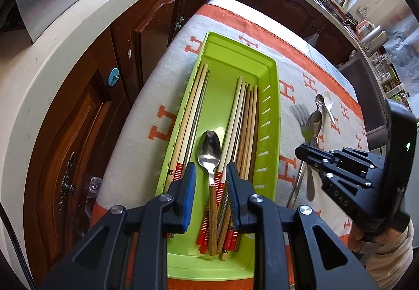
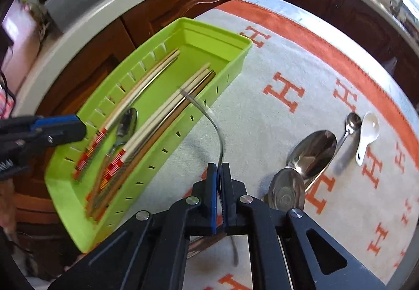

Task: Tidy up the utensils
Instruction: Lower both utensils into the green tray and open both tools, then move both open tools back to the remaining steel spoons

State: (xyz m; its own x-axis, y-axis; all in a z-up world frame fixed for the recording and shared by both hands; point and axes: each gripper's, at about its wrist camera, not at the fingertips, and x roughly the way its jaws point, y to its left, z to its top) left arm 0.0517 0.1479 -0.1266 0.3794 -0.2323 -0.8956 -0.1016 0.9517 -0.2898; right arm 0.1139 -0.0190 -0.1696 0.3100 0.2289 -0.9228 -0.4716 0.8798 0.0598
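A lime green tray (image 1: 269,117) (image 2: 86,224) lies on an orange and grey cloth and holds two bundles of chopsticks (image 1: 246,127) (image 2: 162,109) with a steel spoon (image 1: 209,151) (image 2: 125,127) between them. My left gripper (image 1: 211,172) is open over the tray's near end, its fingers either side of the spoon's handle. My right gripper (image 2: 219,168) is shut on a steel fork (image 2: 209,117) and holds it raised beside the tray's right wall; the fork (image 1: 301,117) shows blurred in the left wrist view.
On the cloth right of the tray lie two large steel spoons (image 2: 311,151), a small steel spoon (image 2: 351,125) and a white ceramic spoon (image 2: 368,133). Dark wooden cabinets (image 1: 86,133) under a pale countertop stand past the table's left and far edges.
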